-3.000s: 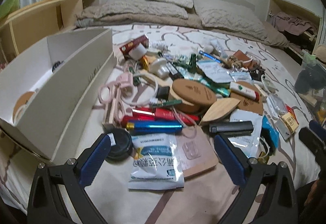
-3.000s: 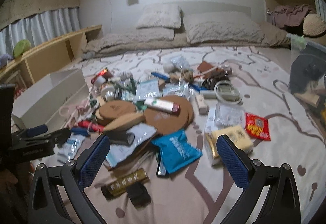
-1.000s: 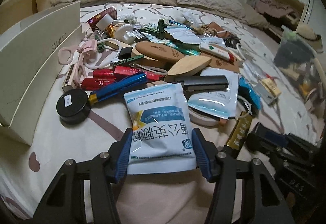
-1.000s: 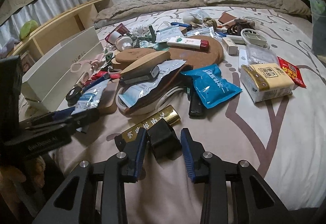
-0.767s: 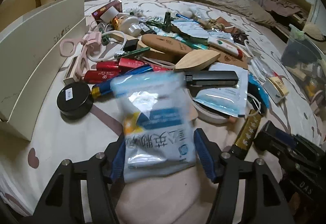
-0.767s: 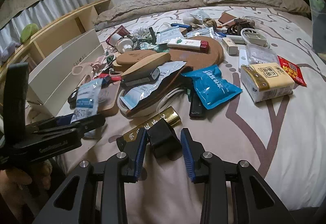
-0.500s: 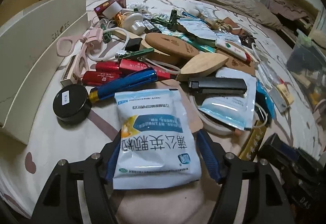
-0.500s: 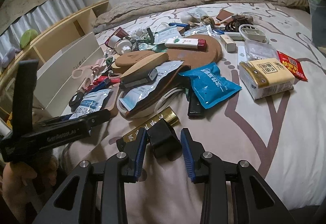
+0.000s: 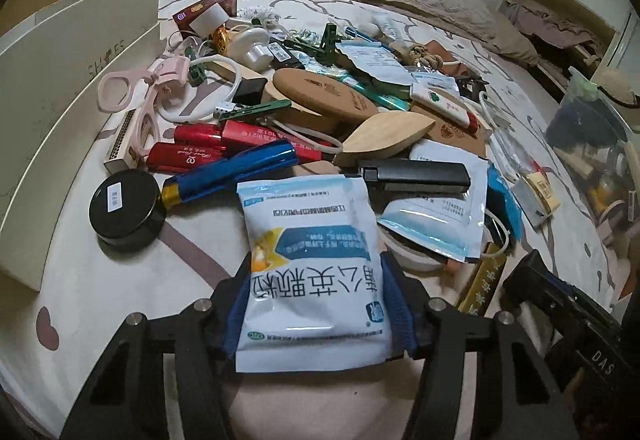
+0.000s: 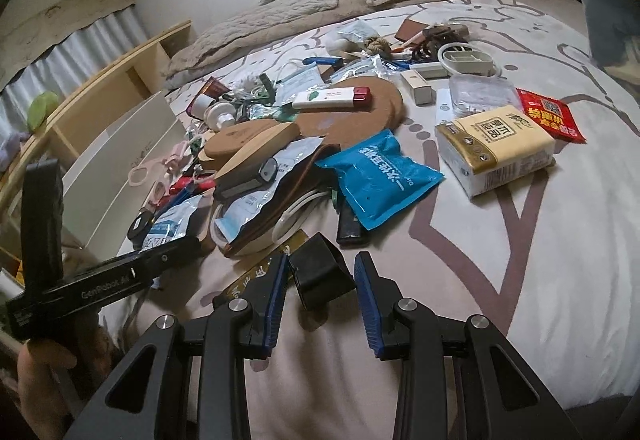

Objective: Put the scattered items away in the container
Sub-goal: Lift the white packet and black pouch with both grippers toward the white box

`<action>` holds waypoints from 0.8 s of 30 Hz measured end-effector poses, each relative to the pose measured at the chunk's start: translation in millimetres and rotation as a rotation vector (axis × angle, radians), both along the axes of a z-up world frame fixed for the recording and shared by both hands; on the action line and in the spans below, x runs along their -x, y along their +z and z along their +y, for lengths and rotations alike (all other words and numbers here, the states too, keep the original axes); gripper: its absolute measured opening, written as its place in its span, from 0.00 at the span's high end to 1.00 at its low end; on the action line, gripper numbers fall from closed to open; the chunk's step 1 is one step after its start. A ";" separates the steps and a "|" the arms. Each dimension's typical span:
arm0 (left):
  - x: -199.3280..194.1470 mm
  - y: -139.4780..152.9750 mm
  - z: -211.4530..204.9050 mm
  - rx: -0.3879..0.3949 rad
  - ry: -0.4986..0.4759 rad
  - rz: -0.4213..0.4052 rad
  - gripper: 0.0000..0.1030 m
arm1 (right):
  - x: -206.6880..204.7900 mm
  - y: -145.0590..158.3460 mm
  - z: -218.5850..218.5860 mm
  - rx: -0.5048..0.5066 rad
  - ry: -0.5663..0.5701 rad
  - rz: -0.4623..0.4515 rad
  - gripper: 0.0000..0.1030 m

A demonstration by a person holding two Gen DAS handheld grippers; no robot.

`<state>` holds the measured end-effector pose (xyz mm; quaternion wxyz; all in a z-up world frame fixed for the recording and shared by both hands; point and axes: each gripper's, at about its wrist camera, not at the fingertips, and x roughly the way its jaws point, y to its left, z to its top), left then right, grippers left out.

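A white and blue packet (image 9: 308, 224) with printed characters lies between the blue pads of my left gripper (image 9: 316, 268). Its jaws are closing and both pads press on the packet's sides. From the right wrist view the left gripper (image 10: 176, 248) reaches in at the left with the packet (image 10: 172, 220) at its tip. My right gripper (image 10: 321, 260) is shut on a small black object (image 10: 320, 276) low over the bedspread. The white open box (image 9: 80, 52) stands along the pile's left edge.
A heap of items covers the bed: black round tin (image 9: 124, 204), blue tube (image 9: 228, 172), gold stick pack (image 9: 480, 284), blue pouch (image 10: 380, 176), tissue pack (image 10: 496, 144). A clear bin (image 9: 592, 144) sits at the right. A hand (image 10: 40, 368) holds the left gripper's handle.
The left gripper lifted the packet, widened its jaws while the packet lay flat, then closed in on it again. The right gripper stayed shut on the black object.
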<state>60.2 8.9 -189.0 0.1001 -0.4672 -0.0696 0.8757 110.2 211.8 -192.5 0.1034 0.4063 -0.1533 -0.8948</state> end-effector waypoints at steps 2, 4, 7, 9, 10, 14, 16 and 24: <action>-0.4 -0.1 -2.7 -0.014 0.002 0.000 0.46 | -0.1 0.2 -0.6 -0.003 0.004 0.002 0.66; -1.5 0.5 -4.0 -0.023 0.000 0.002 0.47 | -1.1 1.5 0.0 0.004 0.005 0.010 0.66; -3.6 2.6 -5.3 -0.031 -0.002 0.007 0.47 | -2.4 4.9 1.2 0.009 0.007 0.027 0.66; -5.6 4.3 -4.8 -0.030 -0.005 0.013 0.47 | -1.8 3.8 2.0 0.015 0.005 0.022 0.66; -6.7 5.2 -4.2 -0.028 -0.006 0.017 0.47 | -1.4 3.4 2.1 0.018 0.006 0.020 0.66; -11.3 10.4 -2.5 -0.022 -0.009 0.035 0.47 | -2.0 5.0 1.1 0.018 0.010 0.026 0.66; -14.5 15.9 -1.3 -0.012 -0.008 0.058 0.47 | -2.3 6.2 0.0 0.015 0.014 0.027 0.66; -21.7 33.6 -2.6 0.004 0.001 0.116 0.47 | -5.7 23.5 4.7 0.034 0.014 0.071 0.66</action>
